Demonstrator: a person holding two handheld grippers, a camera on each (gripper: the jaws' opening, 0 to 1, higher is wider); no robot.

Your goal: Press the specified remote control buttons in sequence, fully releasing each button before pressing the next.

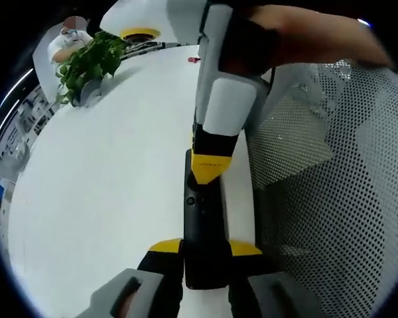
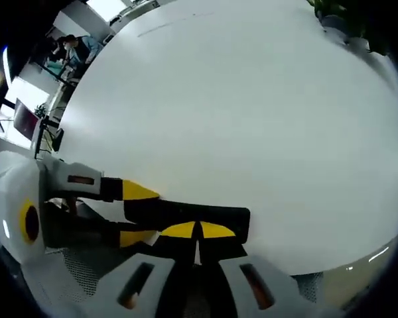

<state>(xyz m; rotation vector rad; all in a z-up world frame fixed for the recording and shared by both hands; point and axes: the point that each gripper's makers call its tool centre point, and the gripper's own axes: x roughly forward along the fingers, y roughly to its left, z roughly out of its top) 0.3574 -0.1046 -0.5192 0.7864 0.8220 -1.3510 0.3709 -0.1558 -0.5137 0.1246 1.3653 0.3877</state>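
White table (image 1: 106, 185): remote (image 1: 202, 225) clamped in left gripper (image 1: 205, 248), right gripper (image 1: 211, 173) tip on btn.

The remote control's (image 1: 202, 225) near end is hidden between the left gripper's (image 1: 205, 250) jaws. Its buttons are too small to read. The right gripper's (image 2: 198, 232) closed jaws cover its middle.

Your left gripper (image 1: 204, 248): jaws clamped either side of the remote | your right gripper (image 2: 199, 230): jaws closed together, yellow tips pressing down from above.
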